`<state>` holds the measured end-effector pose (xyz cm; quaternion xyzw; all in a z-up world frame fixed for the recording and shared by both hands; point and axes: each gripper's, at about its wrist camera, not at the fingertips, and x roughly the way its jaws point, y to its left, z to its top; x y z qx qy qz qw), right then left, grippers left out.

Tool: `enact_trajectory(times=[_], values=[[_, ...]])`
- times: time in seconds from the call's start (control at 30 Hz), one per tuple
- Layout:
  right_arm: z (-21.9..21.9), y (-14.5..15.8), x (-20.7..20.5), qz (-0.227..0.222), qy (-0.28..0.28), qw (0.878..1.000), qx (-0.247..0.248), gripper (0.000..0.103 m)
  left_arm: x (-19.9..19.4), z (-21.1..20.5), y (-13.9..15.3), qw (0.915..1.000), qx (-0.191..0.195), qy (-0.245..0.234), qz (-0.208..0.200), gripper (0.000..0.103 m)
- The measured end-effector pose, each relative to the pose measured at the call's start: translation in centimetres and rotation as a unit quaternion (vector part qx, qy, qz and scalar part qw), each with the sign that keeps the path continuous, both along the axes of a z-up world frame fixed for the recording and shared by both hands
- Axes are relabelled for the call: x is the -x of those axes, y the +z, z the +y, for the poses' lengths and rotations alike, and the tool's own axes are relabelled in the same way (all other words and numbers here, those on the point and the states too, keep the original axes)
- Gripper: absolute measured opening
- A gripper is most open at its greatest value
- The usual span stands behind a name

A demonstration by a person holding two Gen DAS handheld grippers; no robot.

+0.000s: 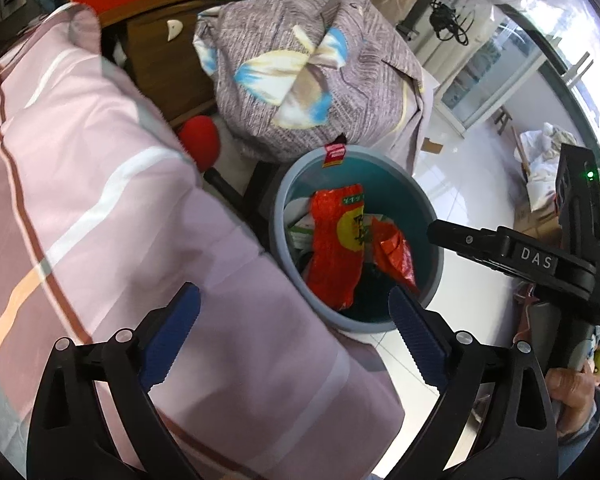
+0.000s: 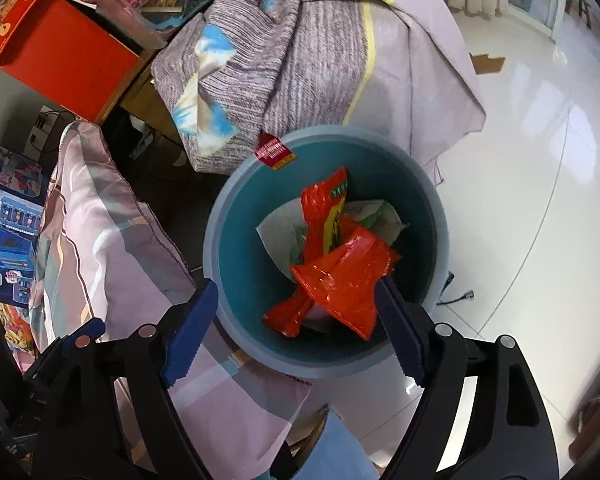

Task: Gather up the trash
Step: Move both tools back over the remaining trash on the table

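Note:
A round blue trash bin (image 1: 416, 184) (image 2: 236, 240) stands on the white tiled floor beside the bed. Inside lie a long red snack wrapper (image 1: 336, 248) (image 2: 324, 216), a crumpled red foil wrapper (image 1: 392, 256) (image 2: 340, 280) and pale paper (image 2: 280, 232). A small red label (image 1: 334, 156) (image 2: 275, 152) hangs on the far rim. My left gripper (image 1: 296, 336) is open and empty, above the bed edge and the bin's near rim. My right gripper (image 2: 296, 328) is open above the bin, the foil wrapper lying loose beside its right finger; it also shows in the left wrist view (image 1: 500, 248).
A pink striped quilt (image 1: 100, 220) (image 2: 112, 240) covers the bed at left. A grey bundle of bedding (image 1: 300, 80) (image 2: 300, 60) sits behind the bin. A wooden cabinet (image 1: 160, 60), red boxes (image 2: 60, 40) and a red ball (image 1: 200, 140) lie beyond. Open floor (image 2: 540, 160) lies right.

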<state>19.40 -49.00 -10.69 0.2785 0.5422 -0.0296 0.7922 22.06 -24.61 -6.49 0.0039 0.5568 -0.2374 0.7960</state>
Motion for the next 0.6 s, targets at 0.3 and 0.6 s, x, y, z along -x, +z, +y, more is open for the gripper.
enact_trajectory(times=[0.3,0.6], values=[[-0.2,0.7,2.4,0.006,-0.02,1.0,-0.002,0.084,2.1,1.2,0.8,1.0,0.003,-0.002,-0.003,0.096],[2.7,2.7,4.3,-0.01,-0.008,1.0,0.002,0.085,4.7,3.6,2.3,0.9997,0.006,0.001,-0.023,0.097]])
